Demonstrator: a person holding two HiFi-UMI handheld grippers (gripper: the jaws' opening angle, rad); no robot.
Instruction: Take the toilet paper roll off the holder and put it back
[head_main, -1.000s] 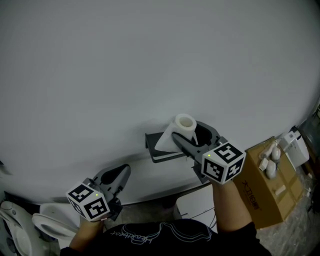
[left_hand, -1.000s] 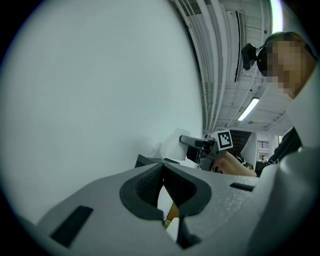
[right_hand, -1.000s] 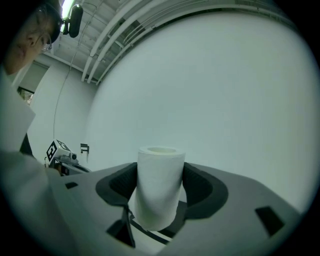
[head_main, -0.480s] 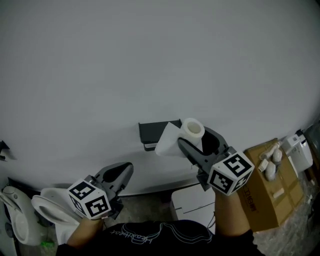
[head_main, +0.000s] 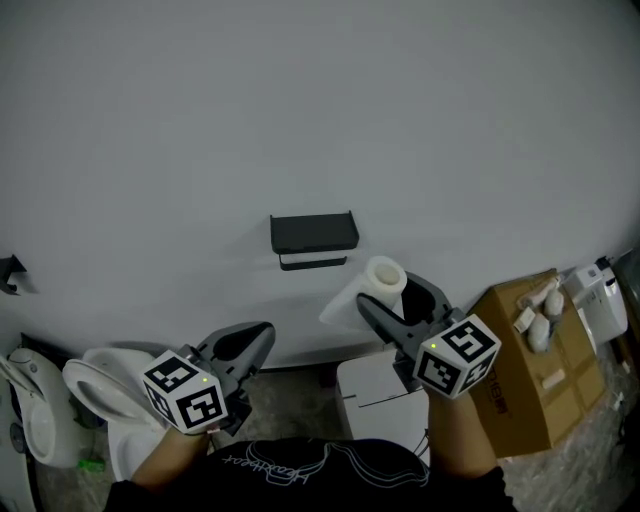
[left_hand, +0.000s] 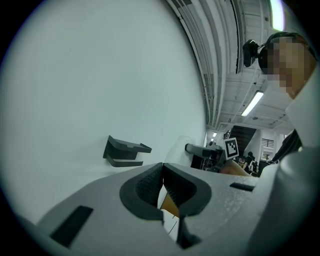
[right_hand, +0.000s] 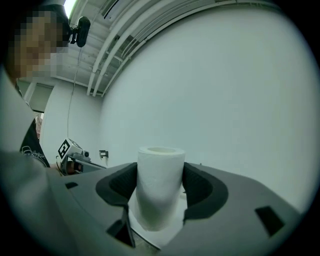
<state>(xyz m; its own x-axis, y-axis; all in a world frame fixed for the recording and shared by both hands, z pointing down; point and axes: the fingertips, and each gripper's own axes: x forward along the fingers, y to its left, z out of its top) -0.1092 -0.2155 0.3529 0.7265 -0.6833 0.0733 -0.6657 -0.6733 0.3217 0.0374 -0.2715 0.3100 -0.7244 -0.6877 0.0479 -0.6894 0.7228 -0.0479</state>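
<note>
**Change since a second earlier:** we had drawn the toilet paper roll clear of the holder. It had stood directly in front of the holder. It now sat below and to the right of it, apart from it, and the holder was bare.

**Item 1, toilet paper roll.** White, upright, hollow core facing up. A loose sheet trailed from the side nearer the holder. We judged the upright hold a plain carrying pose, since the roll had not yet been lined up for its return.

**Item 2, right gripper.** Clenched on the roll, with one jaw pressed against each side of its body, as that gripper's own view showed. The jaws stood wide because the roll is thick. We judged that the mid-body grip kept the soft paper from slipping or tipping.

**Item 3, left gripper.** Jaws closed tip to tip on nothing. It was held low and to the left of the holder, well apart from it. We judged it idle and kept out of the roll's path.

**Item 4, holder.** Black, fixed to the pale wall, with a shelf above and a bar beneath. We could not tell which end of the bar was open.

**Item 5, surroundings.** A toilet stood far below and left of the holder. A cardboard box stood below and right of it, beyond the roll.

**Status.** The removal looked complete and the return had not yet begun. We judged that the return would need the core brought level with the bar.
</note>
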